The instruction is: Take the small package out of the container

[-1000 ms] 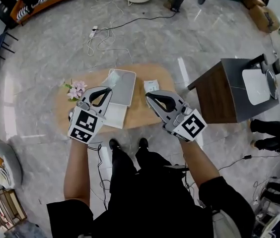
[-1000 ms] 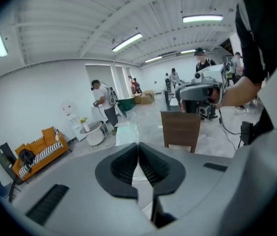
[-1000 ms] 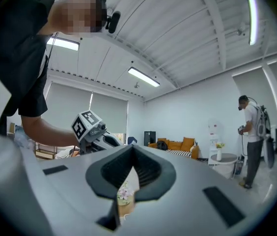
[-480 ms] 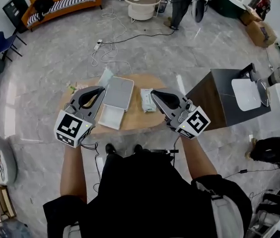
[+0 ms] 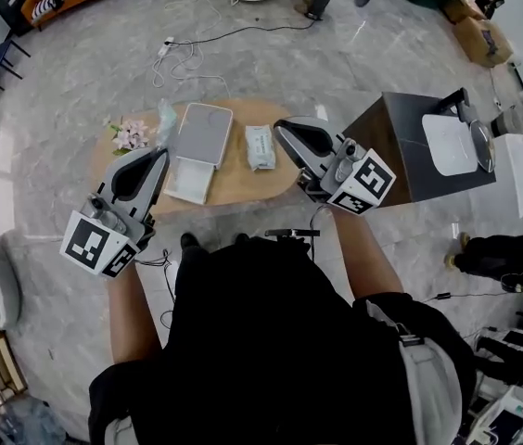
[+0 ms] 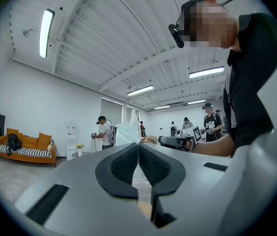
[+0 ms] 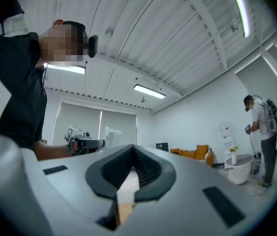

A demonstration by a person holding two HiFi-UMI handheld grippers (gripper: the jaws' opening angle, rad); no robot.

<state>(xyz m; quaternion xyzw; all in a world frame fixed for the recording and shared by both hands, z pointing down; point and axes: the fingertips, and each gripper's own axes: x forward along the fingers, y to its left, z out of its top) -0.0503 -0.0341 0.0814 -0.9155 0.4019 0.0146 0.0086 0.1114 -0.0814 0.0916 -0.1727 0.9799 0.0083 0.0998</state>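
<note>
A small pale package lies on the oval wooden table, to the right of the grey container and its white tray. My left gripper is lifted at the table's left end, pointing level. It is shut on a clear plastic bag, which sticks up past the tips. My right gripper hovers by the table's right end, shut with nothing between its pads. In the right gripper view the left gripper shows with the bag at its tip.
Pink flowers stand at the table's left end. A dark cabinet stands close on the right. Cables trail over the grey floor beyond the table. Other people stand in the room.
Both grippers have risen and drawn back from over the table toward the person. The left one swung out to the left, and the bag went with it.
</note>
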